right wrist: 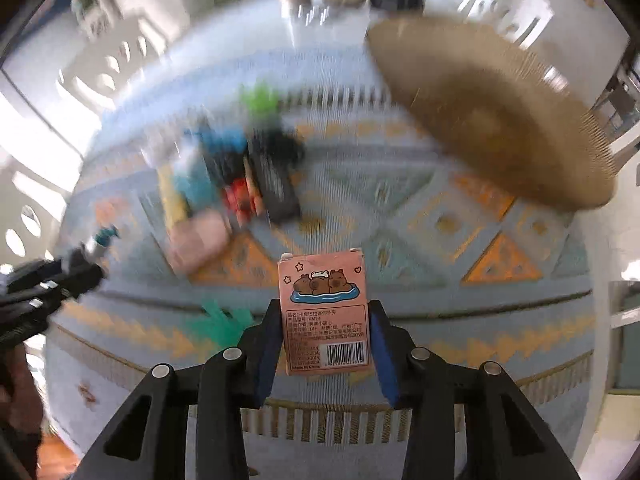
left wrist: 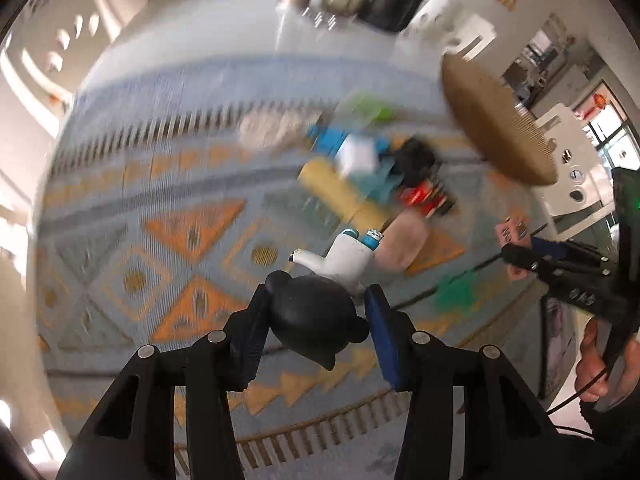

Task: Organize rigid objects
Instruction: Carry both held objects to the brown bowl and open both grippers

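Note:
My left gripper (left wrist: 318, 296) is shut on a black rubber bulb (left wrist: 312, 320) with small feet. A white spouted piece with blue ends (left wrist: 348, 256) shows just beyond it; I cannot tell whether the two are joined. My right gripper (right wrist: 326, 308) is shut on a pink card box (right wrist: 326, 320) printed with cartoon animals and a barcode, held upright above the cloth. A blurred heap of small objects (right wrist: 240, 176) lies further back on the table: blue, black, red, yellow, green and pink pieces. In the left wrist view the right gripper (left wrist: 516, 256) is at the right.
A round table carries a blue and orange patterned cloth (right wrist: 440, 240). A brown woven round tray (right wrist: 492, 128) sits at the back right. A green object (right wrist: 220, 320) lies on the cloth near the front. White chairs (right wrist: 504, 0) ring the table. A person's hand (left wrist: 600, 364) shows at right.

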Available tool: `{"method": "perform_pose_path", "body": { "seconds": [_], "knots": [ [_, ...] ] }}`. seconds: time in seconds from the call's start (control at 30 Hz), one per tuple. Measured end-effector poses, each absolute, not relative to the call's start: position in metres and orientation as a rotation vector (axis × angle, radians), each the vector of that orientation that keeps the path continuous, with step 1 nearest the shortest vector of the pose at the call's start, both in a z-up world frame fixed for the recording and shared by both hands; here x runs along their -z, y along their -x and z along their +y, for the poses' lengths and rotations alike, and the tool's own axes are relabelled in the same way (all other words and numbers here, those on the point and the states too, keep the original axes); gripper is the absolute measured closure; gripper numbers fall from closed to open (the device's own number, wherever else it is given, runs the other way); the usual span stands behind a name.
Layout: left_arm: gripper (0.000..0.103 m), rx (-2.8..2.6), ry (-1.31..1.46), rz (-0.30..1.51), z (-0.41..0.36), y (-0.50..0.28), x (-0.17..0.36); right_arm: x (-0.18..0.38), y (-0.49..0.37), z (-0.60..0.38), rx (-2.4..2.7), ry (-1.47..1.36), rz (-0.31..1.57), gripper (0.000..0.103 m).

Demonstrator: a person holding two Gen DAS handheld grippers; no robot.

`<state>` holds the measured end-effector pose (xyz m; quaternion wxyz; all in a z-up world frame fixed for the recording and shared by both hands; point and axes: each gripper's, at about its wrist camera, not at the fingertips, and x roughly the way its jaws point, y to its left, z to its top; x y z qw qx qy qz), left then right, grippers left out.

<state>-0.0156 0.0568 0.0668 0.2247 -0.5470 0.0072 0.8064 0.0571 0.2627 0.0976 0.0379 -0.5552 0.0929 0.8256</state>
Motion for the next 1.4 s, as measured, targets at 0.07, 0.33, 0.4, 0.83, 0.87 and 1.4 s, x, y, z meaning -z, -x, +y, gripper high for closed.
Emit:
{"method": "perform_pose_path", "body": {
  "seconds": [0.07, 0.33, 0.4, 0.83, 0.87, 1.4],
  "knots": [
    [0.059, -2.231, 1.406, 0.036, 0.076, 0.017, -0.099, -0.13, -0.059, 0.279, -2.577, 1.596, 0.35, 0.063],
    [0.059, -2.201, 1.048, 0.071, 0.18, 0.059, -0.206, -0.245, -0.075, 0.363, -2.552, 1.106, 0.462, 0.063],
    [0.059, -2.149, 1.061, 0.075, 0.215, 0.075, -0.202, -0.236, -0.071, 0.375, -2.48, 1.15, 0.482, 0.063],
    [0.058, -1.978, 1.296, 0.218, 0.317, 0.097, -0.111, -0.151, -0.04, 0.418, -2.254, 1.457, 0.586, 0.062],
    [0.057, -1.974, 1.299, 0.227, 0.318, 0.097, -0.112, -0.149, -0.038, 0.419, -2.252, 1.461, 0.59, 0.062],
    [0.038, -2.313, 1.248, -0.078, 0.109, 0.057, -0.178, -0.168, -0.079, 0.378, -2.332, 1.398, 0.645, 0.04]
  ]
}}
